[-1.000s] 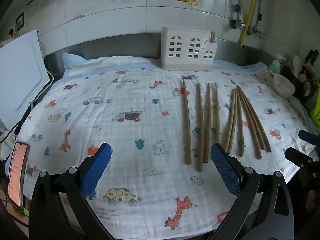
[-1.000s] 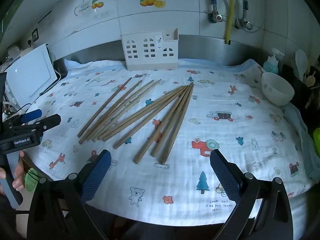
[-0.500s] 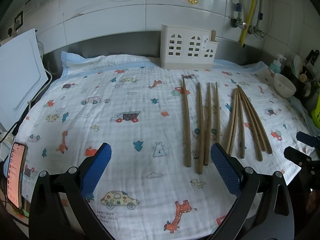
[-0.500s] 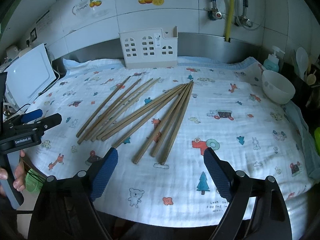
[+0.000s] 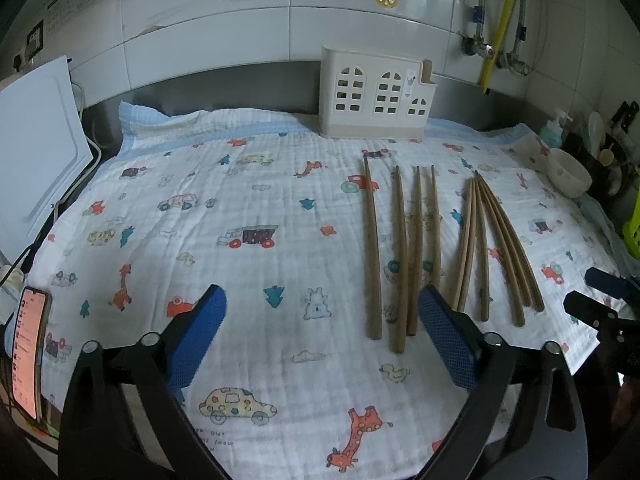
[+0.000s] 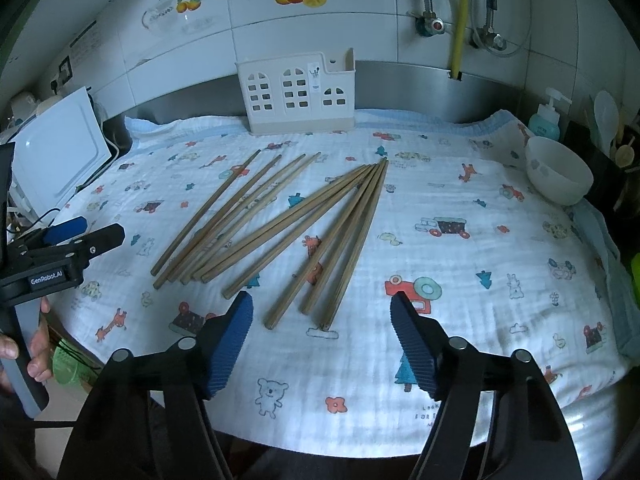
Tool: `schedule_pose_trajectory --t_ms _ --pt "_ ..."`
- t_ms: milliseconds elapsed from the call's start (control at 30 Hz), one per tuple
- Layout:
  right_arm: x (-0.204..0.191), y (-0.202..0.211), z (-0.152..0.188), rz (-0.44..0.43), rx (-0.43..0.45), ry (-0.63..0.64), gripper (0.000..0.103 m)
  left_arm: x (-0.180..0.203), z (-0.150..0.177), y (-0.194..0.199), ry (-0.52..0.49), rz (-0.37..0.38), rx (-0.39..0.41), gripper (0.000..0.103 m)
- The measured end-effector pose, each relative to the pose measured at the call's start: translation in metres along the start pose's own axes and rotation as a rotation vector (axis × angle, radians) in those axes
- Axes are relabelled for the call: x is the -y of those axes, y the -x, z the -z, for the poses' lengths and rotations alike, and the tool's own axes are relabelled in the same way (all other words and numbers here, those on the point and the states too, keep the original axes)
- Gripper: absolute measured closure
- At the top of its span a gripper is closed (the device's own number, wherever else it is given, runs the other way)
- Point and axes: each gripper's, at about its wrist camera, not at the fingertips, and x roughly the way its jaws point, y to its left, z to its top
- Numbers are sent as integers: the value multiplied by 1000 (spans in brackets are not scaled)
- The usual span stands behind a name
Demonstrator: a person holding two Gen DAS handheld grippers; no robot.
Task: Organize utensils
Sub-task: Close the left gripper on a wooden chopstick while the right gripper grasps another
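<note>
Several brown wooden chopsticks lie in two loose bunches on the patterned cloth: a left bunch (image 5: 404,248) (image 6: 232,216) and a right bunch (image 5: 496,240) (image 6: 336,236). A cream house-shaped utensil holder (image 5: 376,94) (image 6: 298,94) stands at the back against the wall. My left gripper (image 5: 320,332) is open and empty, low over the cloth's front, left of the chopsticks' near ends. My right gripper (image 6: 320,336) is open and empty, just in front of the right bunch's near ends.
A white bowl (image 6: 558,176) and a soap bottle (image 6: 546,120) sit at the right. A white board (image 5: 32,168) leans at the left, with a phone (image 5: 28,348) at the front left edge. Water pipes (image 6: 460,16) run down the tiled wall.
My right gripper's jaws have narrowed somewhat and it has moved closer to the right bunch's near ends. My left gripper has barely moved.
</note>
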Motion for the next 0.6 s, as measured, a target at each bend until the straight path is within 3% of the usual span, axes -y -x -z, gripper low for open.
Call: schedule_pose_trajectory --t_ms 167,433,600 --pt "1 -2 1 0 -7 -7 44 1 -1 -5 -4 16 -16 22" --pt "4 -12 4 -5 -36 -22 64 8 1 -19 -18 66 -54 40" --pt "6 -18 7 -9 -51 -35 73 14 1 -30 -23 92 -73 41"
